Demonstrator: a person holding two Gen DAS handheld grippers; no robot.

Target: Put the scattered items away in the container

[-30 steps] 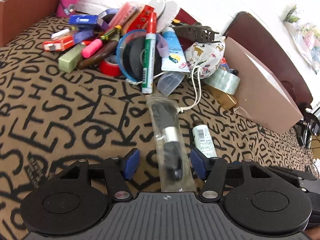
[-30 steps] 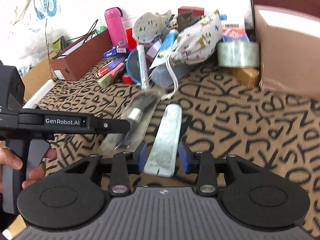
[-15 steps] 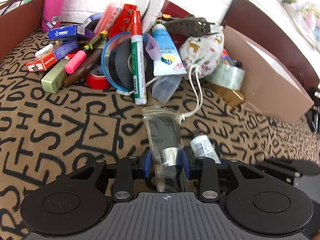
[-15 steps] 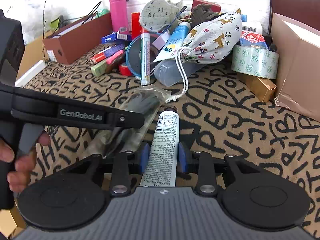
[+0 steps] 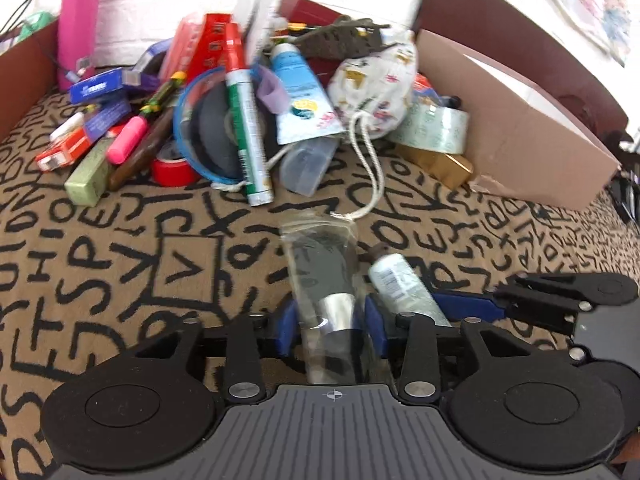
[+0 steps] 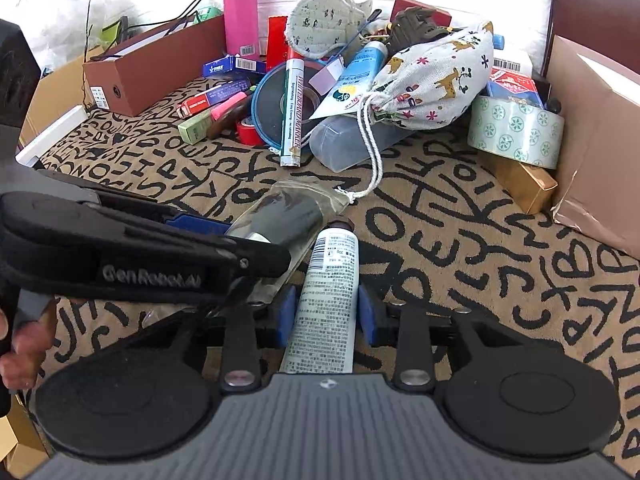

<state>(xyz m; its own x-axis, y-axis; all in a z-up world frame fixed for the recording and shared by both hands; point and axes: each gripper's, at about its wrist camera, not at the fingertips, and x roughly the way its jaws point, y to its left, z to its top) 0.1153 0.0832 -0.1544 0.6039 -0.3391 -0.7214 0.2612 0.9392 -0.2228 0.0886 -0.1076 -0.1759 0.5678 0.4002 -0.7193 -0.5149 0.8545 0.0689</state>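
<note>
The left gripper point(image 5: 331, 326) has its two blue pads pressed on both sides of a clear plastic bag point(image 5: 326, 276) with a dark brush-like thing inside. It holds the bag near the shiny silver band, likely because that part is stiff and will not slip. The far end of the bag sticks out forward past the pads, over the letter-print cloth point(image 5: 120, 264) on the bench.

The right gripper point(image 6: 326, 312) is closed in the same way on a white tube point(image 6: 330, 292) covered with small print. The pads hold the tube at its middle, so it should not tip when it goes up. The dark cap end of the tube points away from the gripper, just beside the bag.

The two grippers sit side by side and very near each other. It looks like each one is taking one thing at the same time.

Farther out is a big pile of other things: a green and red marker point(image 6: 291, 114), a blue tube point(image 5: 302, 96), a little cloth bag with animals point(image 6: 434, 76) whose white string runs down to the clear bag, a roll of patterned tape point(image 6: 516, 132) and a pink bottle point(image 6: 240, 12).

A brown box point(image 6: 156, 68) stands open at the far left and a cardboard box point(image 5: 508, 136) at the right. I think one of them is the container, but I cannot tell which. Both are well apart from the grippers, so the held things have some way to go
</note>
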